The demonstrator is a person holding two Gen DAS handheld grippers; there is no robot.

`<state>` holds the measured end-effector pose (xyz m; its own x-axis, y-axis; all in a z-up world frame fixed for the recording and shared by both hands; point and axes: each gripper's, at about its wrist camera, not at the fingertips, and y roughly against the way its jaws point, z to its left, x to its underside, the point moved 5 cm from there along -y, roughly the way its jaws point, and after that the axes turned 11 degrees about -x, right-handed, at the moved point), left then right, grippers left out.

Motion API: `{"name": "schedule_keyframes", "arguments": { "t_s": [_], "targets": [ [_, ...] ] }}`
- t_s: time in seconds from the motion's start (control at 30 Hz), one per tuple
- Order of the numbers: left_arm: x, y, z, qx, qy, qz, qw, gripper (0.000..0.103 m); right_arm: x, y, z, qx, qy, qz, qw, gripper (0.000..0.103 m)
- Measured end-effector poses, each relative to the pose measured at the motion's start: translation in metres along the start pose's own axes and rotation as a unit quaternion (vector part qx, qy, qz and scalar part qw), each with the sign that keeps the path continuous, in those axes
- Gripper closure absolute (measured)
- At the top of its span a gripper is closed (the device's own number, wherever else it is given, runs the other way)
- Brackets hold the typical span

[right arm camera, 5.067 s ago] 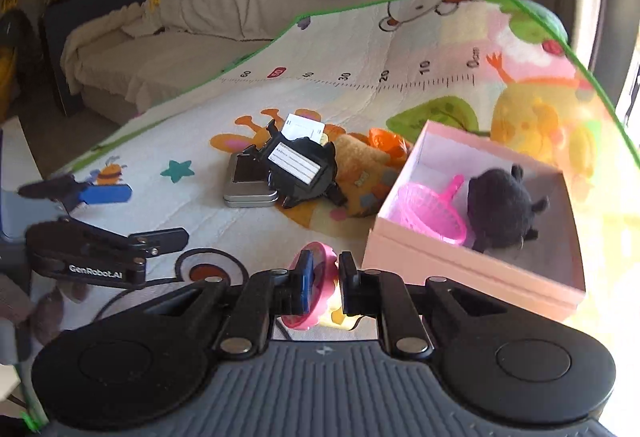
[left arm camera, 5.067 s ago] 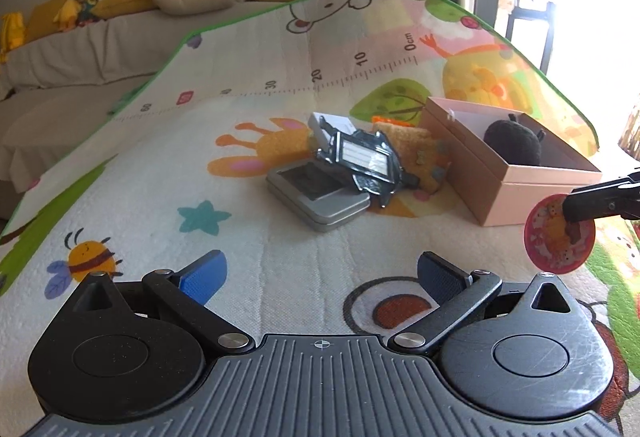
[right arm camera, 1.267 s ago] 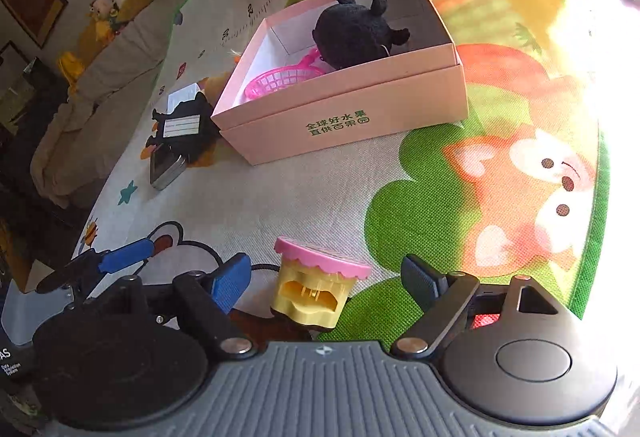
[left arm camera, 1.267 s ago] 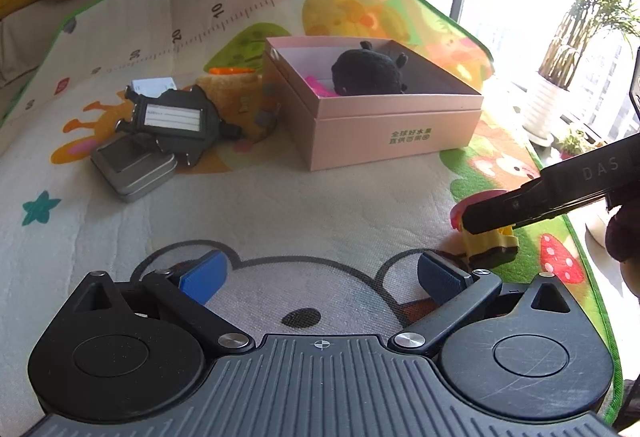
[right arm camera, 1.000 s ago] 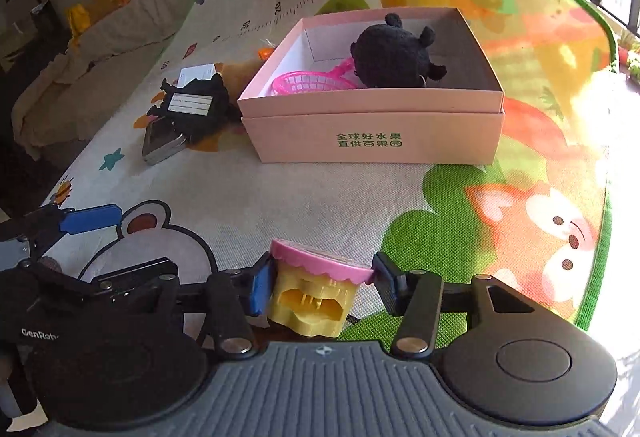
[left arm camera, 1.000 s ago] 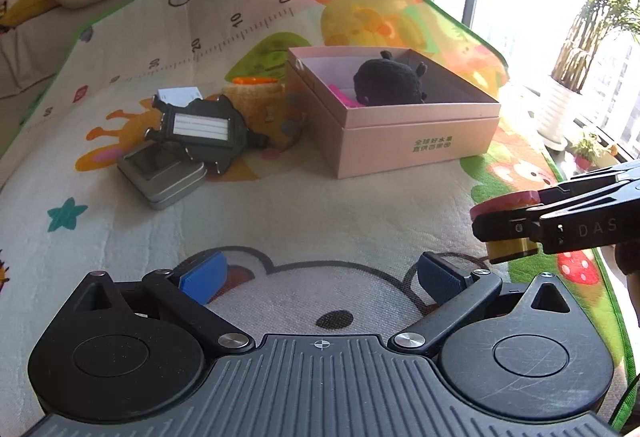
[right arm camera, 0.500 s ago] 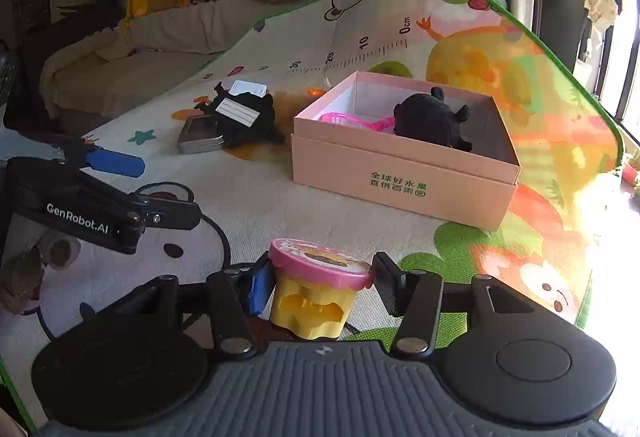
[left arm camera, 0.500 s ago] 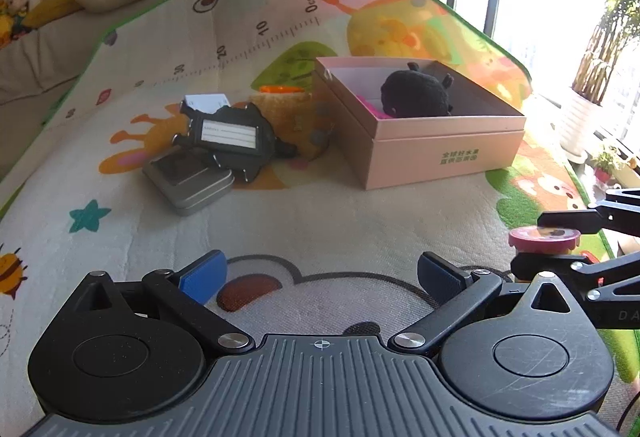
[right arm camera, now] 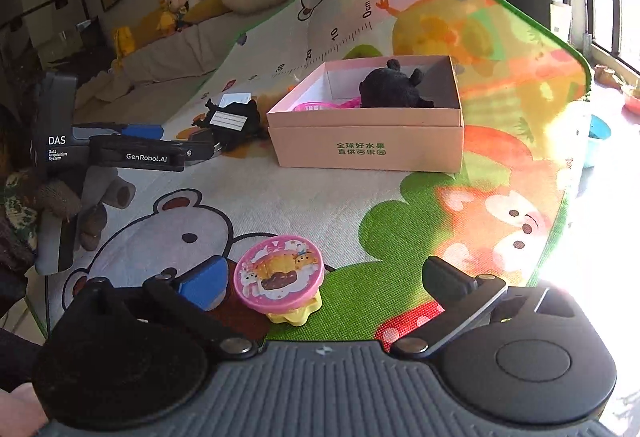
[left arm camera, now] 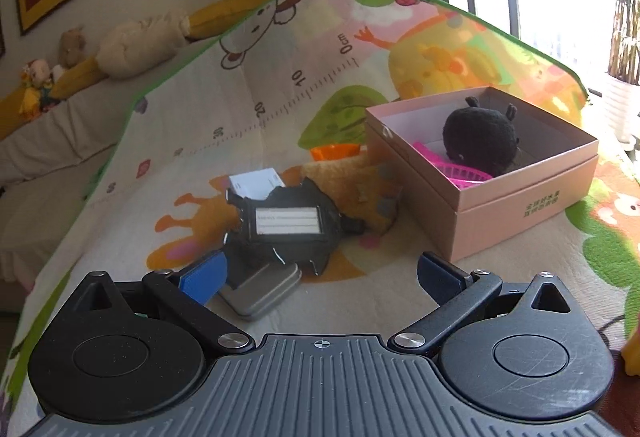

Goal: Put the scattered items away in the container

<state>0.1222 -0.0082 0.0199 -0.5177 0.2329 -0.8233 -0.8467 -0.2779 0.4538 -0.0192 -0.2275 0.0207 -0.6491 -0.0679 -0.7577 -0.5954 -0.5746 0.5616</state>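
Note:
A pink box (left arm camera: 520,197) (right arm camera: 368,145) stands open on the play mat, holding a black plush (left arm camera: 478,135) (right arm camera: 394,87) and a pink basket (left arm camera: 460,171). My right gripper (right arm camera: 324,277) is open. A yellow toy cup with a pink lid (right arm camera: 280,283) stands on the mat between its fingers, close to the left one. My left gripper (left arm camera: 320,269) is open and empty, just short of a grey tin (left arm camera: 264,287) and a black tag holder (left arm camera: 286,227). A brown plush (left arm camera: 352,181), a white card (left arm camera: 256,183) and an orange piece (left arm camera: 334,152) lie beside the box.
The mat's green edge (right arm camera: 560,205) runs close on the right, with sunlit floor beyond. A sofa with soft toys (left arm camera: 120,53) lies behind the mat. My left gripper also shows at the left of the right wrist view (right arm camera: 132,153).
My right gripper has opened and let go of the lidded cup, which now stands on the mat. My left gripper has moved forward toward the tin and tag holder.

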Motion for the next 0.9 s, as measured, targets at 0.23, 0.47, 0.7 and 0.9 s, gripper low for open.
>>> {"name": "schedule_keyframes", "arguments": {
  "t_s": [0.23,0.47,0.7,0.9],
  "targets": [
    [-0.002,-0.054,-0.011,-0.031,-0.066,0.009,0.9973,0.000,0.013,-0.020,-0.004,-0.047,-0.048,0.044,0.997,0.000],
    [0.002,-0.077,-0.018,-0.036,-0.106,0.015,0.9936,0.000,0.018,-0.021,-0.006,-0.059,-0.072,0.045,0.995,0.000],
    [-0.001,-0.081,-0.019,-0.028,-0.111,0.009,0.9934,0.007,0.019,-0.021,-0.005,-0.055,-0.066,0.045,0.995,0.000],
    [-0.001,-0.053,-0.006,0.009,-0.059,0.023,0.9980,0.014,0.023,-0.022,0.000,-0.046,-0.029,0.045,0.997,0.000]
  ]
}}
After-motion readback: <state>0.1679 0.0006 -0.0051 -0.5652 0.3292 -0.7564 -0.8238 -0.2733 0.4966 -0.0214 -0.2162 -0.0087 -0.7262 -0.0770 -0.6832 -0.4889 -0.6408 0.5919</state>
